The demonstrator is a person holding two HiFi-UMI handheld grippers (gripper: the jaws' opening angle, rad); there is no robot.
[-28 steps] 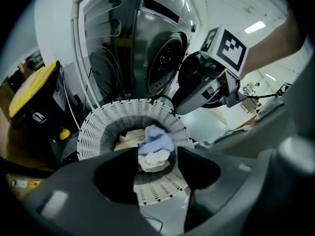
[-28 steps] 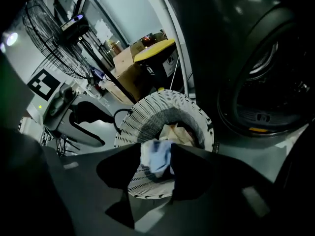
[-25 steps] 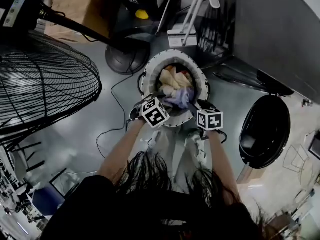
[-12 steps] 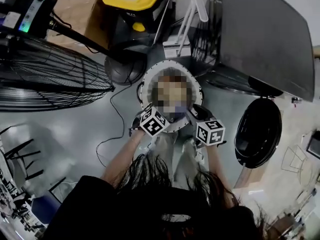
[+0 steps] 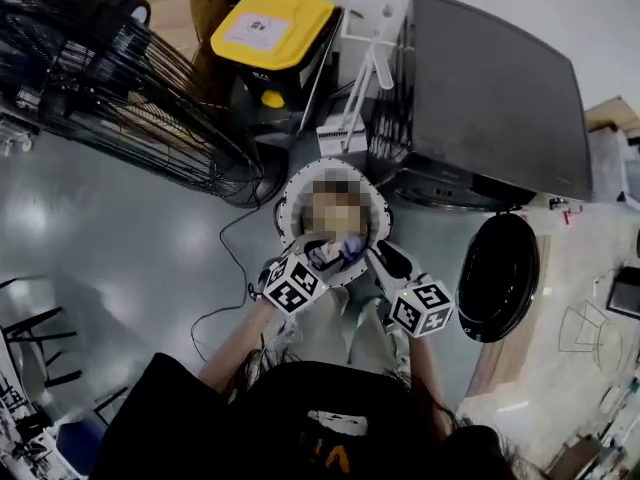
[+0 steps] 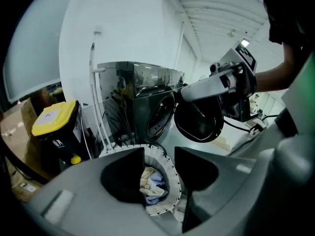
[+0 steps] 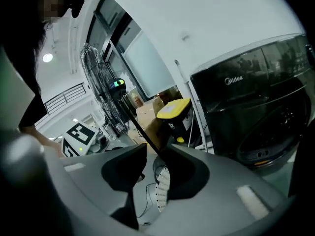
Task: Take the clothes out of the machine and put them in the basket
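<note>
The white round basket [image 5: 290,183] stands on the grey floor before the dark washing machine [image 5: 490,98], whose round door [image 5: 500,276] hangs open. Cream and pale blue clothes [image 6: 151,183] lie piled inside it. My left gripper [image 5: 305,260] hovers over the basket's near rim, open, with nothing between its jaws; in the left gripper view [image 6: 160,156] the clothes show through the gap. My right gripper [image 5: 393,261] hangs at the near right rim, open and empty. In the right gripper view [image 7: 155,154] only the basket's rim [image 7: 162,183] shows between the jaws.
A large floor fan [image 5: 130,88] stands to the left, its cable [image 5: 225,268] trailing over the floor. A black bin with a yellow lid [image 5: 270,33] and a white rack [image 5: 355,68] stand behind the basket. The person's legs are just below the basket.
Both grippers have drawn back a little from the clothes to the basket's near rim. The head view has tilted up, showing more of the machine and the bin.
</note>
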